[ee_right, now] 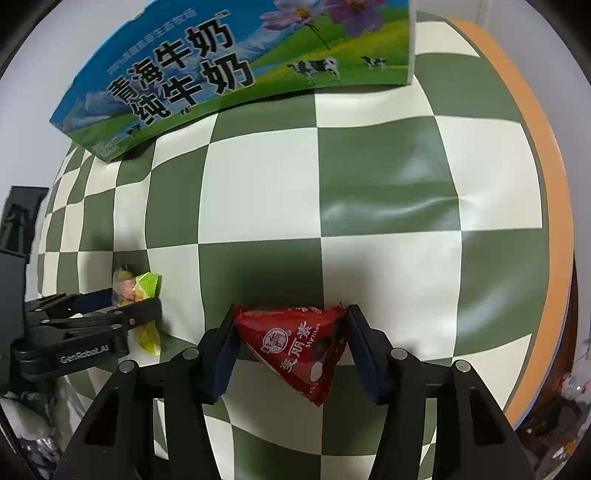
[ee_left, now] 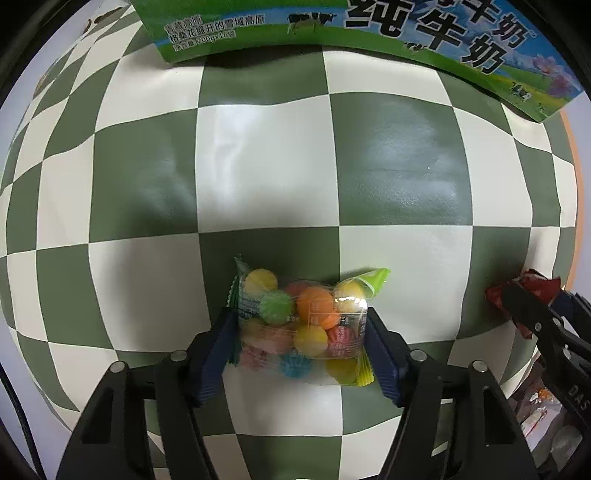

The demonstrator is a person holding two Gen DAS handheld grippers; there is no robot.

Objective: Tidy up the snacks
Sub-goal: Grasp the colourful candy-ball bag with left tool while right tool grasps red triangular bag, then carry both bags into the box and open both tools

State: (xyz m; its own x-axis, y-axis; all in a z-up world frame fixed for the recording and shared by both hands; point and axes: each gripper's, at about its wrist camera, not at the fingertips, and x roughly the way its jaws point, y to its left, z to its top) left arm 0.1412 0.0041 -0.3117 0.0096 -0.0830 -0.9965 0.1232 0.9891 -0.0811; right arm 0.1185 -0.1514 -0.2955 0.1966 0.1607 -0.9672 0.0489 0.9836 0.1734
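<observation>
A clear bag of coloured round candies (ee_left: 306, 321) sits between the blue pads of my left gripper (ee_left: 299, 317), which press on its two sealed ends; it lies on or just above the checked cloth. My right gripper (ee_right: 291, 317) is shut on a red snack packet (ee_right: 299, 343), held by its upper corners with the lower point hanging towards the camera. Each gripper shows in the other's view: the right gripper's fingers (ee_left: 524, 306) with the red packet (ee_left: 532, 286) at the far right, the left gripper's fingers (ee_right: 122, 314) with the candy bag (ee_right: 136, 288) at the left.
A large green-and-blue milk carton box (ee_left: 406, 33) (ee_right: 221, 74) stands at the far side of the green-and-white checked tablecloth (ee_left: 266, 166). The table's orange rim (ee_right: 546, 184) curves along the right. Loose wrappers and plastic (ee_right: 37, 435) lie near the front, between the two grippers.
</observation>
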